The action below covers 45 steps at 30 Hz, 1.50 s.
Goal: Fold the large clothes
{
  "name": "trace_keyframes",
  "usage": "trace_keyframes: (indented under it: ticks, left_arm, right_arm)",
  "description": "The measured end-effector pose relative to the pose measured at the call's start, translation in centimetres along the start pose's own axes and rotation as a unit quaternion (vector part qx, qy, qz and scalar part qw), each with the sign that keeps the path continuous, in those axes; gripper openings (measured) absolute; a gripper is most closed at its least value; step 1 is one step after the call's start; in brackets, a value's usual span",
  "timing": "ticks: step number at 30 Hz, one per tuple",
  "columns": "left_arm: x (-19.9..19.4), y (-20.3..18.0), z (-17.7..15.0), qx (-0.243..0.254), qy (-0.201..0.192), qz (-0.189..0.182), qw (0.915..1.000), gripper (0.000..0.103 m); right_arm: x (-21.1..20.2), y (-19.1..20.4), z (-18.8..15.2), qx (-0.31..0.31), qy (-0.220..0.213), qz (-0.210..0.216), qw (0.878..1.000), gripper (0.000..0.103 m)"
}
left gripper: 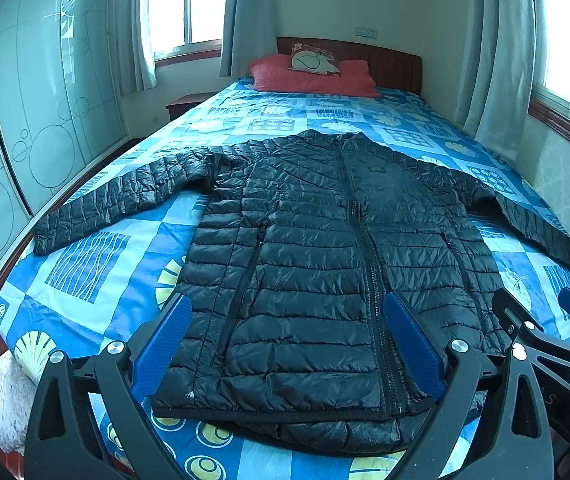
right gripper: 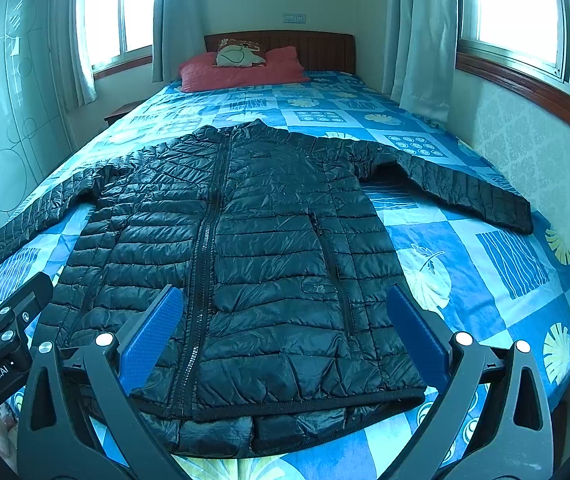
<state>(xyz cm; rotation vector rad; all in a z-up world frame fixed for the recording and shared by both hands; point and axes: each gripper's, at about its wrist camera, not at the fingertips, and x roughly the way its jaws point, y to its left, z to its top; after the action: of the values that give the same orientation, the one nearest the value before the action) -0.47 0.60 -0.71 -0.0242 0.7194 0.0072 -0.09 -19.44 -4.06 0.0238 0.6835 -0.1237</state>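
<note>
A black quilted puffer jacket (left gripper: 325, 248) (right gripper: 253, 240) lies flat and zipped on the blue patterned bed, front up, collar toward the headboard, both sleeves spread out to the sides. My left gripper (left gripper: 285, 304) hangs open above the hem's left half, its blue pads (left gripper: 165, 340) wide apart and holding nothing. My right gripper (right gripper: 285, 296) is open too, over the hem's right half, with nothing between its fingers. In the left wrist view the right gripper (left gripper: 541, 312) shows at the lower right edge. The left gripper (right gripper: 9, 292) shows at the lower left of the right wrist view.
The bed (left gripper: 97, 264) fills the room's middle, with a red pillow (left gripper: 313, 76) and a small cushion (left gripper: 315, 60) at the wooden headboard. A glass-fronted wardrobe (left gripper: 45, 92) stands along the left. A wall with curtained windows (right gripper: 525, 20) runs close along the right. A nightstand (left gripper: 187, 104) sits at the far left.
</note>
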Motion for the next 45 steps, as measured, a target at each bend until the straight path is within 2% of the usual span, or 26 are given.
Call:
trace_keyframes:
  ticks: [45]
  left_arm:
    - [0.2, 0.23, -0.56, -0.002, 0.007, 0.0, 1.0, 0.095]
  right_arm:
    - [0.09, 0.33, -0.43, -0.001, 0.002, 0.0, 1.0, 0.101]
